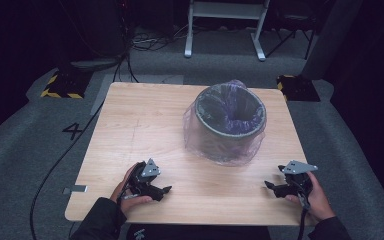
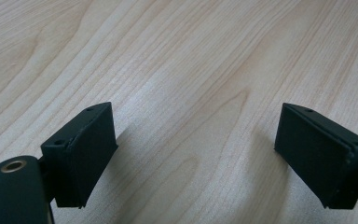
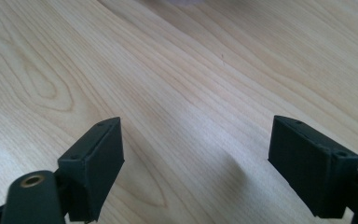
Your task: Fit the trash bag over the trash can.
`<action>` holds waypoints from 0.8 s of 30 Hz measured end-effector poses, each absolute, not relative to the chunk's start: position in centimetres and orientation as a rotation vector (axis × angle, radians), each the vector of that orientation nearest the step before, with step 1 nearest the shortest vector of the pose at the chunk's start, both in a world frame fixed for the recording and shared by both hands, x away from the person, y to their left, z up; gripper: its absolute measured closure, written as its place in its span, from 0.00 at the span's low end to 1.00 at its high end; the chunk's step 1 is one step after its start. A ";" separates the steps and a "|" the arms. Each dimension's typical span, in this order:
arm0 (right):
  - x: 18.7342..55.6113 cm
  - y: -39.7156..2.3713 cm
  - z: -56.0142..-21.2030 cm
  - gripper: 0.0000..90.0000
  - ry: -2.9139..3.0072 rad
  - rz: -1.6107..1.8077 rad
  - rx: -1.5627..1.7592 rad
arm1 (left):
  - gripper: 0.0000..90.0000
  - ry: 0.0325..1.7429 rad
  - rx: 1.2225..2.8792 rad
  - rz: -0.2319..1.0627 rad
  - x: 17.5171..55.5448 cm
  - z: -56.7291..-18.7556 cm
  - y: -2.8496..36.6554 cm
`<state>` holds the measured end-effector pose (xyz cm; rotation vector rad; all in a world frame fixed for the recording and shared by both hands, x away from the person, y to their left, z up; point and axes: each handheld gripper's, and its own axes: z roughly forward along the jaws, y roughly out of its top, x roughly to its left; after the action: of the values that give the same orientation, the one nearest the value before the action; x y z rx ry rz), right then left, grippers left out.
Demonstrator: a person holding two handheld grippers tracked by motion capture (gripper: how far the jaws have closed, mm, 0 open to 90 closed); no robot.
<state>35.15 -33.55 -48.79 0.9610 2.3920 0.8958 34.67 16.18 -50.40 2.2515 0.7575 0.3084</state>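
While both hands rest near the table's (image 1: 130,130) front edge, the bin (image 1: 230,117) stands toward the back right part of the table, well apart from either gripper. It is a dark round bin lined with a clear, purple-tinted bag (image 1: 200,142) whose loose plastic drapes over the rim and down the outside to the wood. Near the front left corner, the left gripper (image 1: 166,190) has its jaws spread wide with bare wood between them. Near the front right corner, the right gripper (image 1: 268,187) is likewise wide apart and holds nothing.
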 end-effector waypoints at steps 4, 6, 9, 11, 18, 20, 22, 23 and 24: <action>35.0 -34.1 -49.1 0.20 2.383 0.918 0.991 | 0.13 0.758 2.252 0.307 34.7 -50.4 16.2; 34.9 -34.5 -49.5 0.20 2.380 0.921 1.010 | 0.13 0.758 2.252 0.308 34.7 -50.4 16.2; 34.7 -35.0 -49.7 0.20 2.370 0.954 1.035 | 0.13 0.758 2.251 0.308 34.7 -50.4 16.2; 34.6 -35.5 -49.9 0.20 2.357 0.973 1.049 | 0.13 0.757 2.251 0.308 34.7 -50.4 16.2; 34.3 -37.1 -50.3 0.17 2.309 1.017 1.151 | 0.13 0.758 2.252 0.307 34.7 -50.4 16.2; 34.2 -37.4 -50.3 0.17 2.300 1.014 1.165 | 0.13 0.758 2.252 0.308 34.7 -50.4 16.2; 34.2 -37.6 -50.3 0.17 2.297 1.012 1.171 | 0.13 0.760 2.251 0.306 34.6 -50.4 16.2; 34.2 -37.6 -50.3 0.17 2.297 1.013 1.172 | 0.13 0.760 2.252 0.306 34.6 -50.4 16.2; 34.2 -37.6 -50.4 0.17 2.296 1.012 1.171 | 0.13 0.761 2.250 0.306 34.6 -50.4 16.2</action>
<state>34.16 -37.62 -50.35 1.1709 2.2957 1.0121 34.63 16.17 -50.41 2.2500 0.7612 0.3060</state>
